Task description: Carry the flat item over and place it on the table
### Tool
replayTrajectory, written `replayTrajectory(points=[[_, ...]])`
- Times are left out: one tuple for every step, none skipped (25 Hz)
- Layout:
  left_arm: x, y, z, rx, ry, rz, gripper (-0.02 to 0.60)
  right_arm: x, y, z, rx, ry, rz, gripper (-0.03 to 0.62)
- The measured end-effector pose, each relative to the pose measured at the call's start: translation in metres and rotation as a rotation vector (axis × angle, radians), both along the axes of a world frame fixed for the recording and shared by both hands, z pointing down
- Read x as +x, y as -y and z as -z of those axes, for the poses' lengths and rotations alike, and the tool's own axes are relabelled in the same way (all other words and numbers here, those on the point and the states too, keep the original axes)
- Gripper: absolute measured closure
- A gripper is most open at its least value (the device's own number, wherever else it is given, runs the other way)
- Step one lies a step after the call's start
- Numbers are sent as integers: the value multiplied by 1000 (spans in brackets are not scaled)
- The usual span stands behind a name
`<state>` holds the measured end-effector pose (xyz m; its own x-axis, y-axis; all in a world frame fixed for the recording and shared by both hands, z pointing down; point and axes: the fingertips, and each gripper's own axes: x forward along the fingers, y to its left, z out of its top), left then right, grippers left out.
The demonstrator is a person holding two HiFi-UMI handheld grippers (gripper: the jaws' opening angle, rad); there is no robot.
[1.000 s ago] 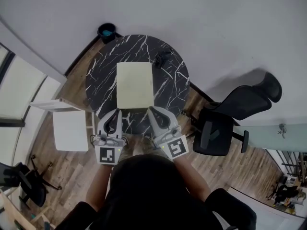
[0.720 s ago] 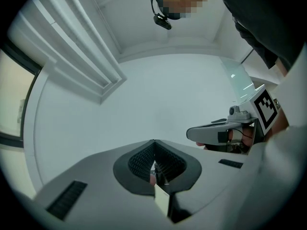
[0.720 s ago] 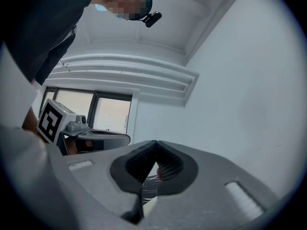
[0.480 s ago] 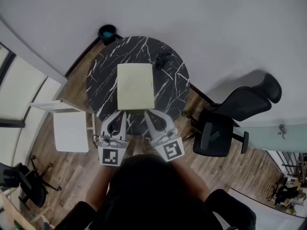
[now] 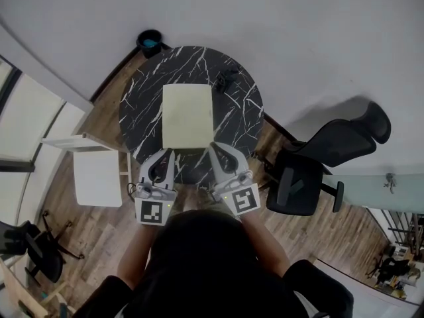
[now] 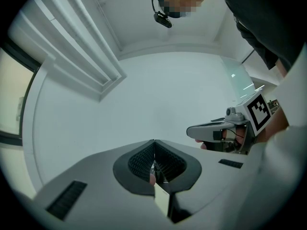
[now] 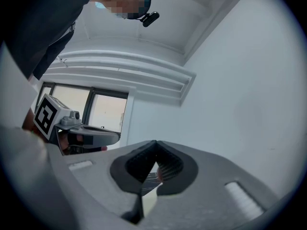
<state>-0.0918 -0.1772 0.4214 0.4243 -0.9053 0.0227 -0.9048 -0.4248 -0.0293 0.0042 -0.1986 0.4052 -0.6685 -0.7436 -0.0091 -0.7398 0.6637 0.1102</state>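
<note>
Flat item (image 5: pixel 187 116): pale yellow-green panel, level, running away from both sets of jaws over the middle of the desk; whether it rests on the top or hangs just above it cannot be told.
Left gripper (image 5: pixel 167 156): jaws closed on the near edge of the flat item at its left corner; the pale edge shows pinched between the ribbed pads (image 6: pixel 144 159).
Right gripper (image 5: pixel 213 150): jaws likewise clamped on the near edge, at the right corner, beside the left gripper.
Desk (image 5: pixel 142 91): round, black marble with white veins, under and beyond the jaws.
Small dark object (image 5: pixel 224 79): on the desk, past the right gripper, just off the panel's far right corner.
Dark bucket (image 5: pixel 150 43): on the floor beyond the desk's far rim.
</note>
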Motion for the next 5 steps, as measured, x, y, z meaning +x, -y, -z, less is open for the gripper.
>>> replayTrajectory(points=[[1,1,-1,0,4,-2,571,4,3,0,4,1,-8,598],[2,2,-2,-2,6,-2,571,8,6,0,7,2,-16,597],[3,3,-3,-6,4,0,571,13,8,-1,8,1,-23,597],[4,4,-4,-11,2,1,571,17,10,-2,9,-1,-29,598],[6,4,-6,-17,-1,3,571,21,12,-3,9,-3,-34,597]])
